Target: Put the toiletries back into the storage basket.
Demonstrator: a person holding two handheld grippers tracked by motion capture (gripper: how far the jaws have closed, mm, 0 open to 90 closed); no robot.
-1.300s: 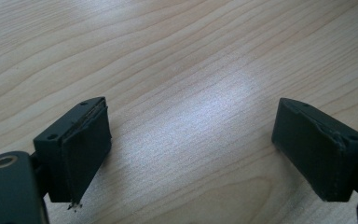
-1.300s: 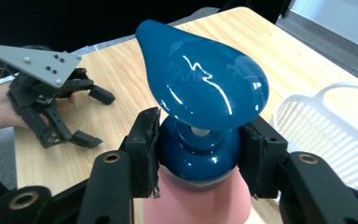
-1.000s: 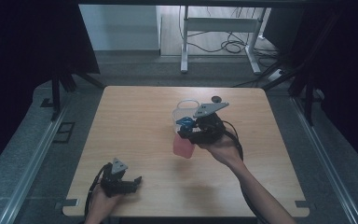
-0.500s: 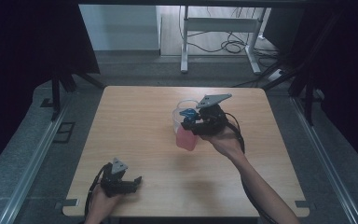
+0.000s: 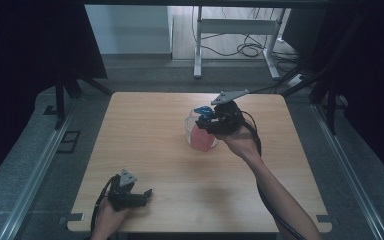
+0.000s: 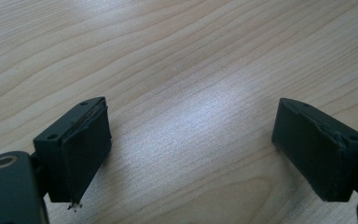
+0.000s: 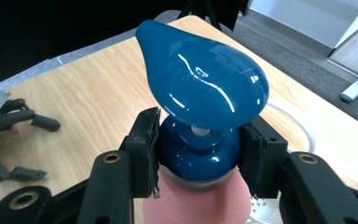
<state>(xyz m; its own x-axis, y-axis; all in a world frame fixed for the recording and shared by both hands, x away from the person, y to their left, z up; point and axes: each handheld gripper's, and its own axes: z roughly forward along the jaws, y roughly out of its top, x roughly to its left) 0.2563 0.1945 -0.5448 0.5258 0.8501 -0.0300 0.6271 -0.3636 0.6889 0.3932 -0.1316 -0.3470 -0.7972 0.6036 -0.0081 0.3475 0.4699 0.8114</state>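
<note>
— While the right gripper (image 7: pixel 198 154) clamps the glossy blue collar, where's the bottle (image 5: pixel 202 136)?
— Mid-table (image 5: pixel 145 125), pink inside — teardrop pump (image 7: pixel 205 81) on top. Left gripper (image 6: pixel 191 149): matte pads apart over woodgrain.

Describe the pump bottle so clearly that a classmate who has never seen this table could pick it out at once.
Start at the light wooden table and look towards its far right part, where the right gripper reaches in. Its jaws clamp the blue collar of a pump bottle with a pink body. The glossy blue, teardrop-shaped pump head marks it out.
</note>
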